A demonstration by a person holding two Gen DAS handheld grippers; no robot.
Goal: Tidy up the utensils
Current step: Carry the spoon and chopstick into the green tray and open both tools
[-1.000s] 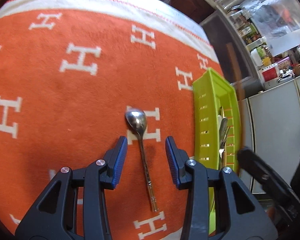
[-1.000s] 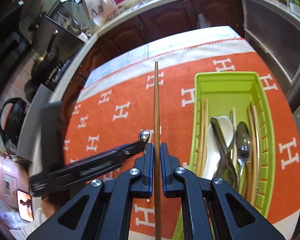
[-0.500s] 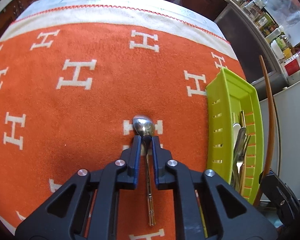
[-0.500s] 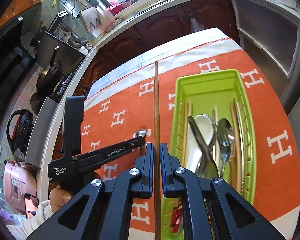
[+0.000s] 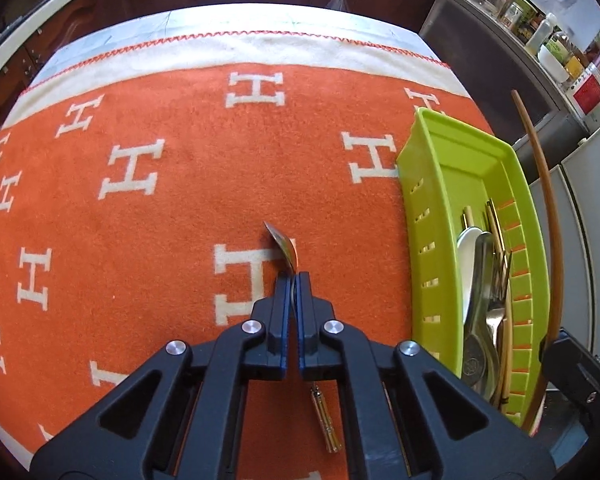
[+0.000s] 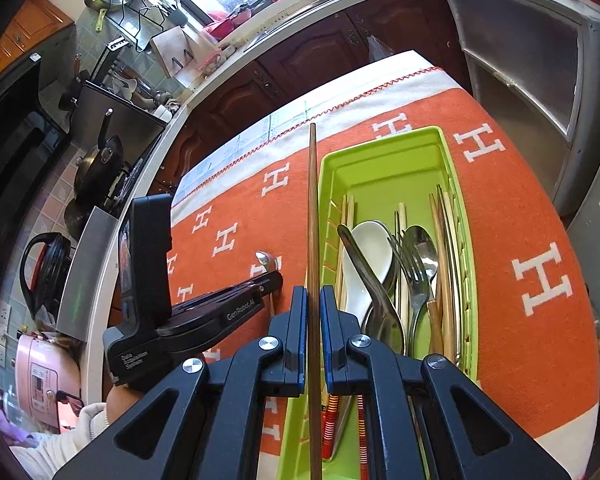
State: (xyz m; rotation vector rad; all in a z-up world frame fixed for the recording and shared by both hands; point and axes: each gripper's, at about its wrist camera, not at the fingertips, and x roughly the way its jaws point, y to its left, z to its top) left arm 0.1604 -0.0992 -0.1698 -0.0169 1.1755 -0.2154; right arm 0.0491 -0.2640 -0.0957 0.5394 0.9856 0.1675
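Note:
My left gripper [image 5: 294,280] is shut on the neck of a metal spoon [image 5: 283,245], lifted off the orange cloth [image 5: 160,220] with its bowl turned on edge; its gold handle end [image 5: 325,420] shows below the jaws. My right gripper [image 6: 312,294] is shut on a long brown wooden chopstick [image 6: 313,200], held just left of the lime-green utensil tray [image 6: 384,152]. The tray also shows at the right of the left wrist view [image 5: 440,168]. It holds a white ceramic spoon [image 6: 370,256], a fork [image 6: 414,276], metal spoons and several chopsticks.
The left gripper [image 6: 220,308] and the hand holding it show in the right wrist view. The chopstick [image 5: 548,216] and right gripper [image 5: 580,372] show at the right of the left wrist view. Dark cabinets [image 6: 300,60] and a stove with pans [image 6: 96,160] lie beyond the table edge.
My left gripper closed on the spoon and lifted it, turning the bowl on edge. My right gripper moved with the chopstick toward the tray's left wall.

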